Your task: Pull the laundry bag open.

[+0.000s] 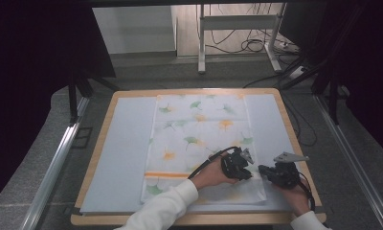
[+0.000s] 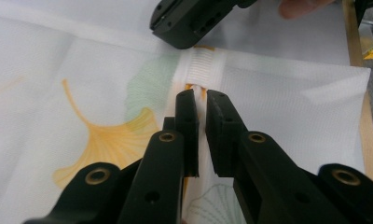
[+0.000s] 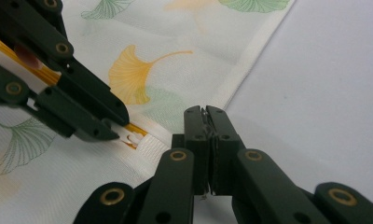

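A white cloth printed with green and orange ginkgo leaves lies flat on the mat, an orange zipper line running across near its front end. My left gripper is shut on the small white zipper pull at the right end of that line. Just to its right, my right gripper is shut on the cloth's edge, at the white ribbed tab where the zipper ends. In the high view both grippers, left and right, meet tip to tip at the cloth's right front corner.
A pale grey mat covers the wooden table under the cloth, with bare mat to the left and right. Metal rails run along both sides of the table. A frame and cables stand on the floor behind.
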`<action>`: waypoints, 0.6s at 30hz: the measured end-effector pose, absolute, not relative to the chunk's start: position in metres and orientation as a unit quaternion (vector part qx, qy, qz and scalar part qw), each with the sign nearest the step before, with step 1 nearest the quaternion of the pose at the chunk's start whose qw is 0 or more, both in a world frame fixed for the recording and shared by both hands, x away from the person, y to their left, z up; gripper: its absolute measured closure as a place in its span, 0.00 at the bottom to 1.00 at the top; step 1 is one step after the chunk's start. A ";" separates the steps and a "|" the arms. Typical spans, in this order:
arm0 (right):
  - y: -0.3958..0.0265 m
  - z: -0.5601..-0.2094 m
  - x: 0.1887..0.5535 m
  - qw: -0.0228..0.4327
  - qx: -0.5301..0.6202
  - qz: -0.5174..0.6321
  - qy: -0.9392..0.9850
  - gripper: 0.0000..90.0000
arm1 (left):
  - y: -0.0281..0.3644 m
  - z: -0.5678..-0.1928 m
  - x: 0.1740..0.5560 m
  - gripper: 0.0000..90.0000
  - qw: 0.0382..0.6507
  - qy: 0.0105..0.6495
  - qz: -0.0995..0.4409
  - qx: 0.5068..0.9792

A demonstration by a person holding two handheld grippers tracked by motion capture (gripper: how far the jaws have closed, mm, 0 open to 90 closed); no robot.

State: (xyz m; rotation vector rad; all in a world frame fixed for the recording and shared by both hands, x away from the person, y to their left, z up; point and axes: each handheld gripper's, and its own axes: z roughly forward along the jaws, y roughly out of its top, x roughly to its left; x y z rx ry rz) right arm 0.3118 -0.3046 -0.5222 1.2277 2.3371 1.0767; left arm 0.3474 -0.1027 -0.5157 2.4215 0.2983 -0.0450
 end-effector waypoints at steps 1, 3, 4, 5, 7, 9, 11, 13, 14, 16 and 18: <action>-0.305 -0.522 0.312 0.145 0.426 0.373 0.811 0.97 | -0.103 -0.516 0.347 0.92 0.344 0.115 -0.017 0.932; -0.305 -0.522 0.312 0.145 0.426 0.373 0.811 0.97 | -0.105 -0.515 0.348 0.92 0.343 0.115 -0.017 0.932; -0.305 -0.522 0.312 0.145 0.426 0.373 0.811 0.97 | -0.105 -0.515 0.348 0.92 0.343 0.115 -0.017 0.932; -0.305 -0.522 0.312 0.146 0.426 0.373 0.811 0.97 | -0.105 -0.515 0.348 0.92 0.344 0.116 -0.016 0.932; -0.305 -0.522 0.312 0.146 0.425 0.373 0.812 0.97 | -0.104 -0.515 0.349 0.91 0.344 0.116 -0.014 0.932; -0.305 -0.522 0.312 0.145 0.424 0.374 0.812 0.96 | -0.102 -0.514 0.350 0.91 0.345 0.119 -0.012 0.931; -0.305 -0.522 0.312 0.145 0.424 0.374 0.812 0.96 | -0.101 -0.513 0.351 0.91 0.346 0.123 -0.011 0.930; -0.305 -0.522 0.312 0.145 0.424 0.373 0.812 0.96 | -0.100 -0.513 0.352 0.90 0.345 0.123 -0.005 0.930; -0.305 -0.522 0.312 0.145 0.425 0.373 0.812 0.96 | -0.099 -0.513 0.353 0.90 0.347 0.125 -0.005 0.930; -0.305 -0.522 0.312 0.146 0.424 0.373 0.812 0.96 | -0.098 -0.512 0.354 0.88 0.349 0.125 -0.006 0.929; -0.305 -0.522 0.312 0.146 0.424 0.373 0.812 0.96 | -0.099 -0.512 0.354 0.85 0.349 0.124 -0.006 0.929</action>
